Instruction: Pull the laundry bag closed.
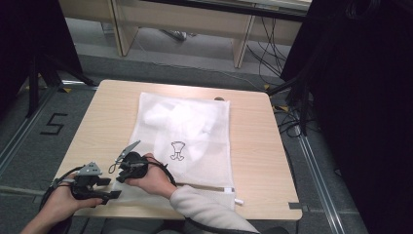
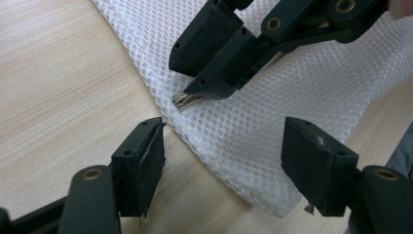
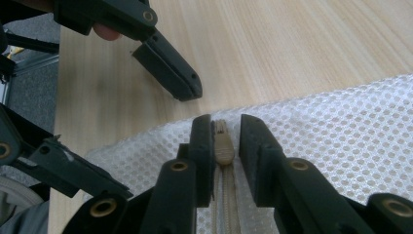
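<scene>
Pale wooden surface (image 1: 253, 141) carries a white mesh laundry bag (image 1: 195, 146) reaching its near edge. Right claw (image 3: 226, 141) pinches the beige zipper end (image 3: 223, 146) at the bag's near-left corner; left claw (image 2: 224, 161) gapes wide just beside, gripping nothing.

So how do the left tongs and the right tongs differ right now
The left tongs stand wide open, one pad on the bare wooden table and the other over the white mesh bag, gripping nothing. The right tongs are nearly closed around the bag's beige zipper pull. In the high view the left tongs sit at the bag's near-left corner, while the right tongs reach in over the bag. Both are black, hand-held, and aimed at that corner.
</scene>
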`<move>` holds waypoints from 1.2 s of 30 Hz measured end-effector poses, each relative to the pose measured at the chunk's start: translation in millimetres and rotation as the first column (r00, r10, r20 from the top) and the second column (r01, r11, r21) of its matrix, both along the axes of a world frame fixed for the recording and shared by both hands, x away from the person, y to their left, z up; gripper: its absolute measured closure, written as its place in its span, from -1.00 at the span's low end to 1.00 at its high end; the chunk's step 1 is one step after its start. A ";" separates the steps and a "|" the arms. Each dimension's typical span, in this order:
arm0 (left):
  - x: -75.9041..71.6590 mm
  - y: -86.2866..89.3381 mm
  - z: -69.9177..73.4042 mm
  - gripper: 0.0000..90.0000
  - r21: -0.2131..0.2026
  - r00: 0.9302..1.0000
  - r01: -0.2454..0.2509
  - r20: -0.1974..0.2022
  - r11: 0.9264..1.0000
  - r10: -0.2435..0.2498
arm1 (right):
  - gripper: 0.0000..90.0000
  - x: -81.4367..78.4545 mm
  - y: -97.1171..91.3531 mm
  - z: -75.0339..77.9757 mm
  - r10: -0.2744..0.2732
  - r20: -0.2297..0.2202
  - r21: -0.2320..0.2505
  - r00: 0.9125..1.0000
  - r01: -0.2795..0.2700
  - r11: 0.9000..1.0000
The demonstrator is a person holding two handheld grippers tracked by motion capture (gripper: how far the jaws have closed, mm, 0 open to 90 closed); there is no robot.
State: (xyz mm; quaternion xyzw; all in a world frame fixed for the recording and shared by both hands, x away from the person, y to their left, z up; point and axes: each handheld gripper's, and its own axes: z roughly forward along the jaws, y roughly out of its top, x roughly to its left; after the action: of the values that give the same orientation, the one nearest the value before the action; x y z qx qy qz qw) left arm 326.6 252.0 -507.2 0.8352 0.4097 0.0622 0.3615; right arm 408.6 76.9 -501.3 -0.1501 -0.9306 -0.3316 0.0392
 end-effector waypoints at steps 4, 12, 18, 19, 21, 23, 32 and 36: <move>0.1 -0.3 -0.8 -0.28 -0.005 1.000 0.002 0.001 1.000 -0.002 | 0.81 0.8 -0.4 0.7 0.002 -0.009 -0.002 1.000 -0.002 1.000; 0.9 -1.0 -1.9 -0.18 -0.019 1.000 0.007 -0.022 1.000 -0.008 | 0.81 -1.3 -4.2 19.6 0.005 -0.006 0.018 1.000 -0.005 1.000; 3.4 -4.0 -3.3 0.02 -0.074 0.999 0.005 -0.031 0.997 -0.007 | 0.81 -3.5 -8.0 29.6 0.025 0.026 0.018 0.999 -0.026 1.000; 4.2 -4.0 -3.1 0.11 -0.080 0.999 0.008 -0.039 0.997 -0.011 | 0.81 -4.3 -9.3 31.2 0.022 0.037 0.018 0.999 -0.023 1.000; 6.1 -4.7 -3.0 0.27 -0.109 0.999 0.000 -0.051 0.994 -0.005 | 0.81 -5.2 -10.4 31.7 0.019 0.034 0.016 0.999 -0.020 1.000; 7.5 -4.4 -3.3 0.44 -0.110 0.998 0.008 -0.055 0.994 -0.014 | 0.81 -6.5 -11.7 31.5 0.014 0.031 0.010 0.999 -0.014 1.000; 6.4 -6.4 0.4 0.86 -0.110 0.998 0.014 -0.056 0.994 -0.020 | 0.82 -8.6 -14.2 27.0 0.025 0.021 -0.015 0.999 -0.025 1.000; 5.7 -6.1 2.0 0.90 -0.123 0.997 0.000 -0.082 0.992 -0.010 | 0.82 -8.4 -16.7 24.4 0.033 0.022 -0.013 0.999 -0.033 0.999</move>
State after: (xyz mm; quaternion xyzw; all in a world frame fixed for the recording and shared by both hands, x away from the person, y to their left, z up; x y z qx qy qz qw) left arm 332.2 245.8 -505.3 0.8143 0.4252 0.0013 0.3952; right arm 400.2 60.2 -476.8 -0.1312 -0.9353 -0.3269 0.0336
